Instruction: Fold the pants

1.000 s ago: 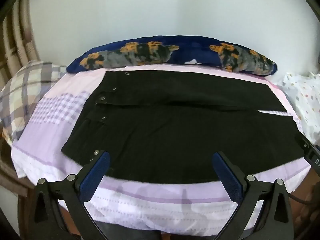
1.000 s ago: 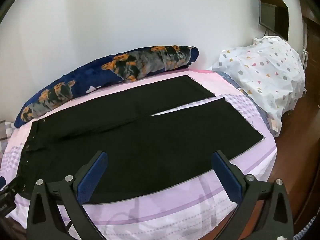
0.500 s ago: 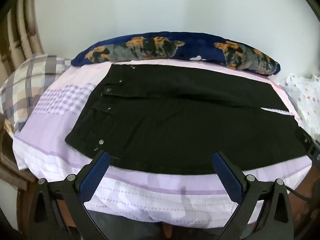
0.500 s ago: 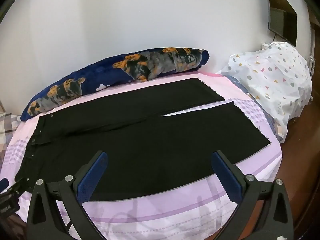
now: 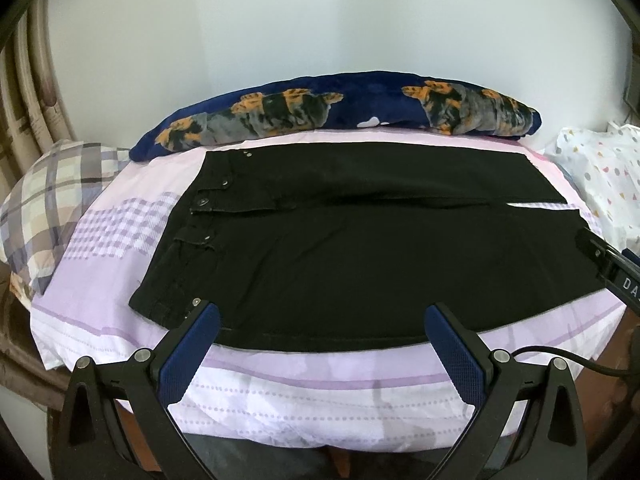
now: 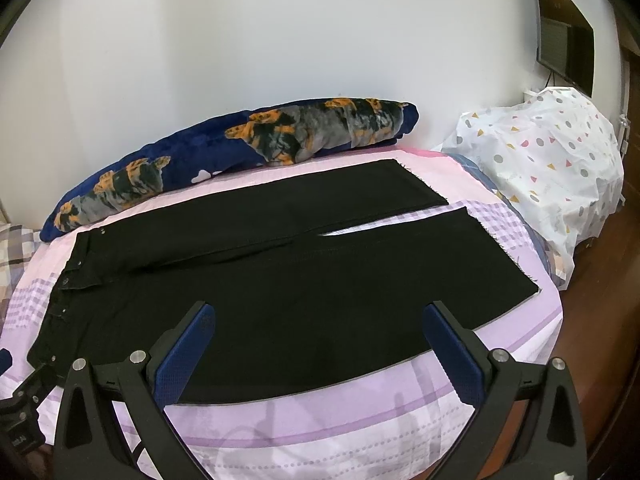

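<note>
The black pants [image 5: 360, 248] lie flat and unfolded on the lilac bedsheet [image 5: 280, 384], their long axis running along the bolster pillow [image 5: 340, 110] that sits against the wall. The waistband points toward the plaid pillow [image 5: 48, 196] end of that bolster; the leg hems point toward the end nearest the white spotted cover [image 6: 548, 160]. The two legs lie side by side, one just beside the bolster and the other on the side away from it. They touch for most of their length and part only near the hems, where a thin wedge of sheet shows between them. The cloth is plain black and mostly smooth, with one long soft ridge where the legs meet. Metal buttons [image 5: 203, 201] and rivets dot the waistband and pocket edges, and the hems look raw and slightly frayed in the right wrist view.

The left gripper [image 5: 322, 340] hangs over the pants' edge farthest from the bolster, at the waistband end, its blue-padded tongs spread wide and holding nothing. The right gripper [image 6: 318, 340] hangs over that same edge farther toward the hems, its tongs likewise spread wide and holding nothing.
</note>
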Motion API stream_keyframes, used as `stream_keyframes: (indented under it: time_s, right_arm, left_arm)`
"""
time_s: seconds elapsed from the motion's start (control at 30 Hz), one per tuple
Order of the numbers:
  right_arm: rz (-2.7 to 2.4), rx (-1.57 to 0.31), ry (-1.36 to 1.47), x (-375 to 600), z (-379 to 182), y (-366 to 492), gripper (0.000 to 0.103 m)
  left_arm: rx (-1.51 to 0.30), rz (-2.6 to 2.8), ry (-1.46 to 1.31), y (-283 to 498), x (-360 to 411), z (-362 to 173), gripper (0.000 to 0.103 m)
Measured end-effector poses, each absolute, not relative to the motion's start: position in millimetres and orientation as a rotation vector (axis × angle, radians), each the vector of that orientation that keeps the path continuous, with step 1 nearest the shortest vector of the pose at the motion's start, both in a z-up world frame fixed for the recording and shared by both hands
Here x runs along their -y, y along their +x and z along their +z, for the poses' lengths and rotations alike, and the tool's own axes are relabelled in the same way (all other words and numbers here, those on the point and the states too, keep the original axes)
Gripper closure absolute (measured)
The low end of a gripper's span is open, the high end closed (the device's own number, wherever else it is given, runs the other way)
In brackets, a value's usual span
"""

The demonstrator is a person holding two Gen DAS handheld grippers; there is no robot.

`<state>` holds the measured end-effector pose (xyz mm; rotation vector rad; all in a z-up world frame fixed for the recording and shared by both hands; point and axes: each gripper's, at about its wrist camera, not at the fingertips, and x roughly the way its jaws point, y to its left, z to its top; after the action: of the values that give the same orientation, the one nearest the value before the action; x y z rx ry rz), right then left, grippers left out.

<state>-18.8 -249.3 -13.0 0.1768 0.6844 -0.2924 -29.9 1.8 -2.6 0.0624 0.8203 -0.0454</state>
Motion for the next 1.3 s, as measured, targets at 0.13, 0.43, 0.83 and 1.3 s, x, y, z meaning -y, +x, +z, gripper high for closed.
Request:
stream_keyframes:
  time_s: [0.13, 0.43, 0.83, 1.3]
  right_arm:
    - [-0.287, -0.687, 0.179, 249, -14, -19, 0.0]
    - [-0.284, -0.702, 0.169, 250, -18, -20, 0.0]
    - [-0.284, -0.803, 0.197, 257, -34, -12, 0.0]
    - [-0.275, -0.821, 0.177, 254, -34, -10, 0.0]
  left_arm:
    - [-0.822, -0.053, 0.089, -31, 2, -3, 0.001]
    - [-0.864, -0.05, 0.067, -25, -1, -10, 0.001]
    - [-0.923, -0.062, 0.044, -15, -3, -25, 0.001]
    - [-0.933, -0.06, 0.05, -13, -2, -30, 0.001]
